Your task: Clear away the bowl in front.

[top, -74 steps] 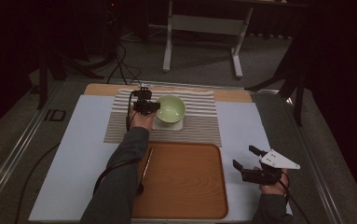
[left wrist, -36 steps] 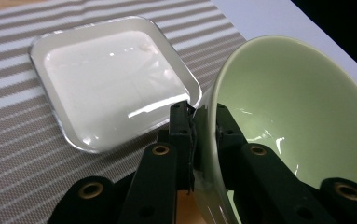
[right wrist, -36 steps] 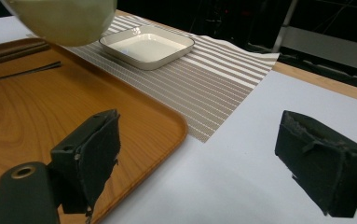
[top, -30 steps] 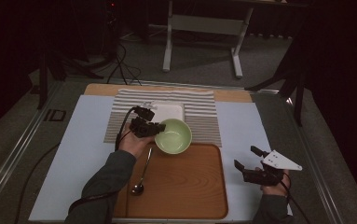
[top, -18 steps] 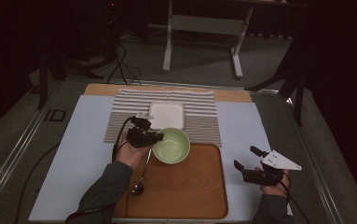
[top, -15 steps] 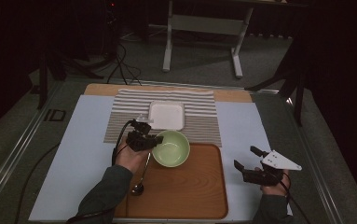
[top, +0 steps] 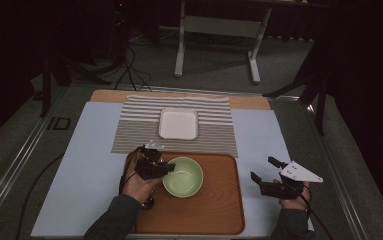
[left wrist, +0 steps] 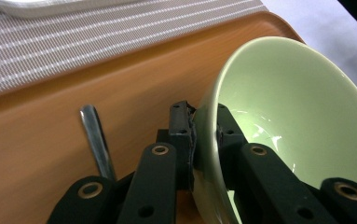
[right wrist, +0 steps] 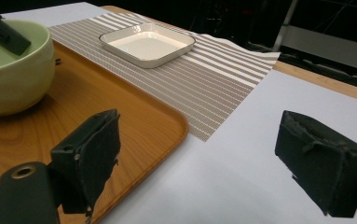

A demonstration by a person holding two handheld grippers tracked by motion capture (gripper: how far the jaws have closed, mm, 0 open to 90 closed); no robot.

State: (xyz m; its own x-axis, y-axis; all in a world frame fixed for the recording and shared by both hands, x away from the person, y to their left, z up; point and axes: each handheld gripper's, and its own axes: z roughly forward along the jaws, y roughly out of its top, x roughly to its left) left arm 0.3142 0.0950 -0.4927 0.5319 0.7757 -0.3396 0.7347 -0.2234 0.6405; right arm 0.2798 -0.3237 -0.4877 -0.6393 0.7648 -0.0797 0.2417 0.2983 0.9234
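A pale green bowl is over the left half of the wooden tray, and in the right gripper view the bowl looks set down on the tray. My left gripper is shut on the bowl's left rim, one jaw inside and one outside. In the left gripper view the gripper pinches the bowl wall. My right gripper hovers open just right of the tray, and the right gripper has nothing between its jaws.
A white square dish sits empty on the striped mat behind the tray. A metal spoon lies on the tray under my left hand. Pale sheet covers the table on both sides.
My left gripper carried the green bowl off the white dish on the mat, toward me and down to the tray. The right gripper stayed put and open.
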